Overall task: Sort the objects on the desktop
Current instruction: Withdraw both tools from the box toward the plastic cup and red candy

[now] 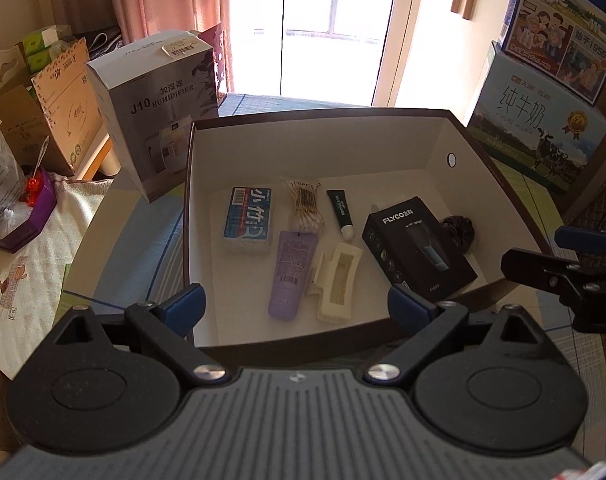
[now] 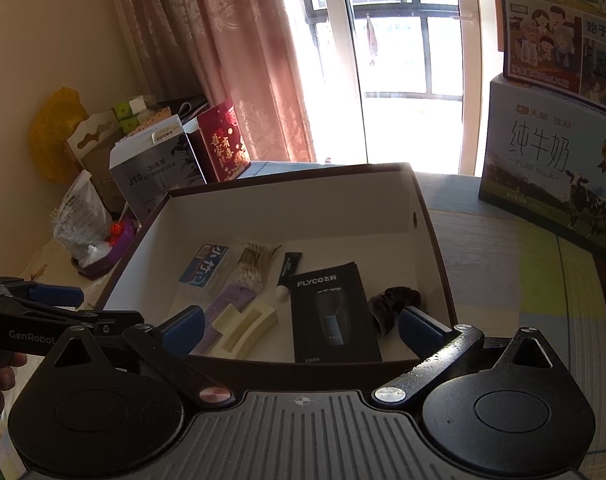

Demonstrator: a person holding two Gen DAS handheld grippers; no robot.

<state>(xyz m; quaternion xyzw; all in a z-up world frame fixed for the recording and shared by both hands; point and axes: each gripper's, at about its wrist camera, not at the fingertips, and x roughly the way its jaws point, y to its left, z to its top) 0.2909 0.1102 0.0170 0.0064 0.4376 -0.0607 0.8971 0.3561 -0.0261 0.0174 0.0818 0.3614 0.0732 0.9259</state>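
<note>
Nearest the lens, the left gripper (image 1: 295,304) is matte black plastic with round pivot discs and a ribbed grey body; its blue-padded jaws are spread wide and hold nothing. The right gripper (image 2: 301,326) has the same build, and its jaws are likewise spread and empty. Both hover at the near rim of a shallow cardboard box (image 1: 303,136), dark brown outside and smooth white inside, which sits on a tabletop (image 1: 143,240) covered with a pale blue and green checked cloth.

Everything to be sorted lies on the box floor. Closest to the near wall are a cream, rectangular hair claw clip (image 1: 337,280) with an open centre and a soft lilac squeeze tube (image 1: 291,272), side by side. To their right lies a flat, glossy black FLYCO shaver carton (image 1: 417,248), set at an angle. Beyond it, against the right wall, is a crumpled dark scrunchie (image 1: 459,228). Farther back stand three items in a row: a blue and white tissue pack (image 1: 249,218) in shiny film, a clear bag of cotton swabs (image 1: 307,208) and a slim dark green tube (image 1: 341,214) with a white cap.

Behind the box, a grey humidifier carton (image 1: 159,108) stands on the left and printed milk cartons (image 1: 543,136) are stacked on the right.
</note>
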